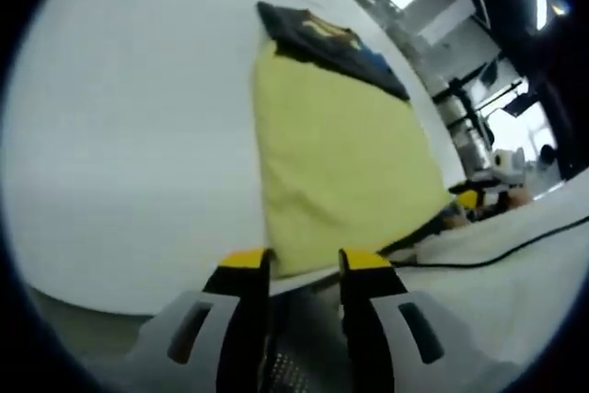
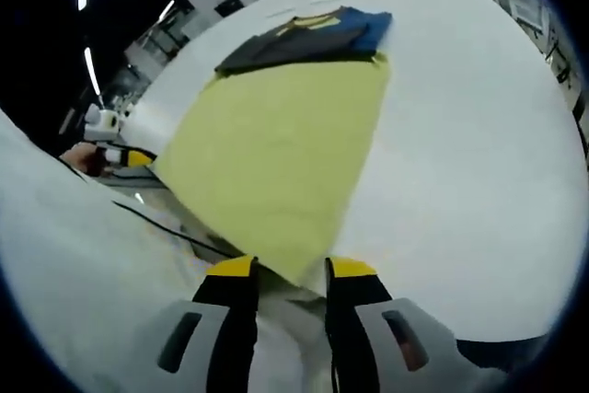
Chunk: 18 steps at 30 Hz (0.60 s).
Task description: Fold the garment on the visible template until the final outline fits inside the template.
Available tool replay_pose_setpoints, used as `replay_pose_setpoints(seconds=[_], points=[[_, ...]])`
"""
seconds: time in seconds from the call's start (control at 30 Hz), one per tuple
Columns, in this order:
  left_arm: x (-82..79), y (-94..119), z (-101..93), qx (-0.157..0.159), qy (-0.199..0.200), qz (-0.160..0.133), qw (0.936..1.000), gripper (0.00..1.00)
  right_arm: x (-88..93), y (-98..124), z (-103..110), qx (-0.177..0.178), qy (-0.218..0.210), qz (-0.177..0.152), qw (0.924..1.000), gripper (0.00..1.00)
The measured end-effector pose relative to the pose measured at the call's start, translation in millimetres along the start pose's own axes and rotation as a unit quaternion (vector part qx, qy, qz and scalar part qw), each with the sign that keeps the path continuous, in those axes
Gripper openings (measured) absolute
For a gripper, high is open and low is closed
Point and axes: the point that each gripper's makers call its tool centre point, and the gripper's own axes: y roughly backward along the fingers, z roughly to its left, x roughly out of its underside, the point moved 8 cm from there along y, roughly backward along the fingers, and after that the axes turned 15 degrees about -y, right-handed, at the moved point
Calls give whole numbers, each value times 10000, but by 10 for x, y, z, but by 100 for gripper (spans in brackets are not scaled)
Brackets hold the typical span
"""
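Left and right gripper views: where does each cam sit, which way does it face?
Left gripper view: rides the left gripper, looks across the white table along the yellow template to the dark garment; its yellow-tipped fingers show.
Right gripper view: rides the right gripper, faces the same template and garment; own fingers show.
Shared: template, garment, table, black cable.

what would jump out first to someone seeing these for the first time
The big yellow template lying flat on the white table catches the eye first. At its far end sits a dark folded garment with yellow and blue showing on it. The left gripper and the right gripper each sit open at a near corner of the yellow sheet.
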Motion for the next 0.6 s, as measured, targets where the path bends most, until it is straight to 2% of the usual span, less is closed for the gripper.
replay_pose_setpoints(seconds=[0.2, 0.6], points=[[14, -25, 49, -77, 20, 29, 10000, 19, 19, -38, -12, 142, -8, 58, 9999, 23], [17, -85, 87, -257, -6, 128, 9996, 3, -2, -82, -25, 343, -3, -32, 9994, 7]])
